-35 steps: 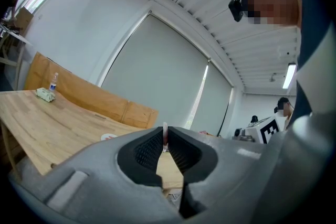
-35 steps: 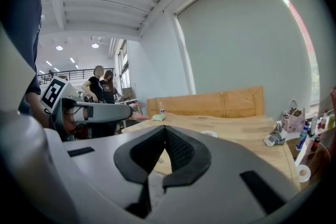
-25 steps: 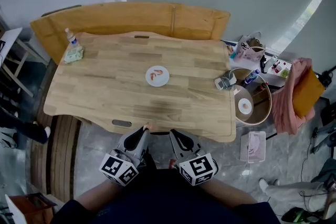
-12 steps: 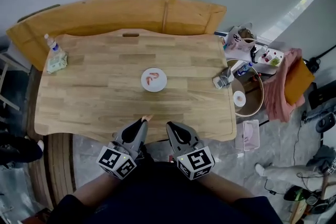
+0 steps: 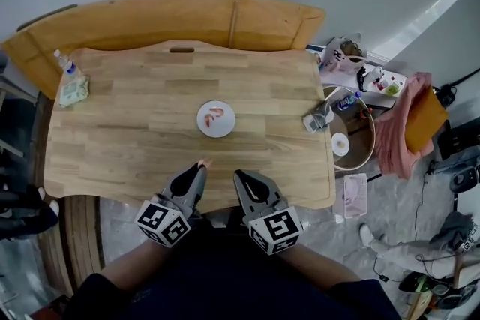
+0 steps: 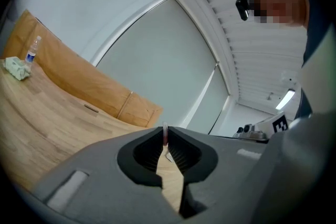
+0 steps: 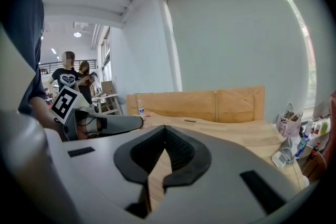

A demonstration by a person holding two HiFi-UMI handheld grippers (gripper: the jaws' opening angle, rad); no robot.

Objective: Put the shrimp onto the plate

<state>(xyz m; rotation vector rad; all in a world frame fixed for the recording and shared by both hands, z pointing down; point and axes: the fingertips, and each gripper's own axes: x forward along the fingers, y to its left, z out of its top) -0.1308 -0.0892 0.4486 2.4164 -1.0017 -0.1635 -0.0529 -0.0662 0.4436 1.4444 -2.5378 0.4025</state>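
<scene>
A small white plate (image 5: 203, 127) lies at the middle of the wooden table (image 5: 127, 139), and one pink shrimp (image 5: 215, 115) rests on it. My left gripper (image 5: 200, 168) hovers over the table's near edge, short of the plate, shut on a second shrimp (image 5: 205, 162). In the left gripper view that shrimp (image 6: 165, 134) shows as a thin pink sliver pinched at the gripper (image 6: 165, 131) tips. My right gripper (image 5: 238, 177) is beside it on the right, shut with nothing in it; its closed tips (image 7: 165, 128) meet in the right gripper view.
A bottle (image 5: 66, 67) and a green cloth (image 5: 73, 92) sit at the table's far left corner. A grey object (image 5: 319, 117) lies at the right edge. A wooden bench (image 5: 187, 15) runs behind the table. A round basket (image 5: 358, 133) and pink fabric (image 5: 401, 133) stand right of it.
Both grippers have moved forward from in front of the table to over its near edge, toward the plate. The left one still carries its shrimp.
</scene>
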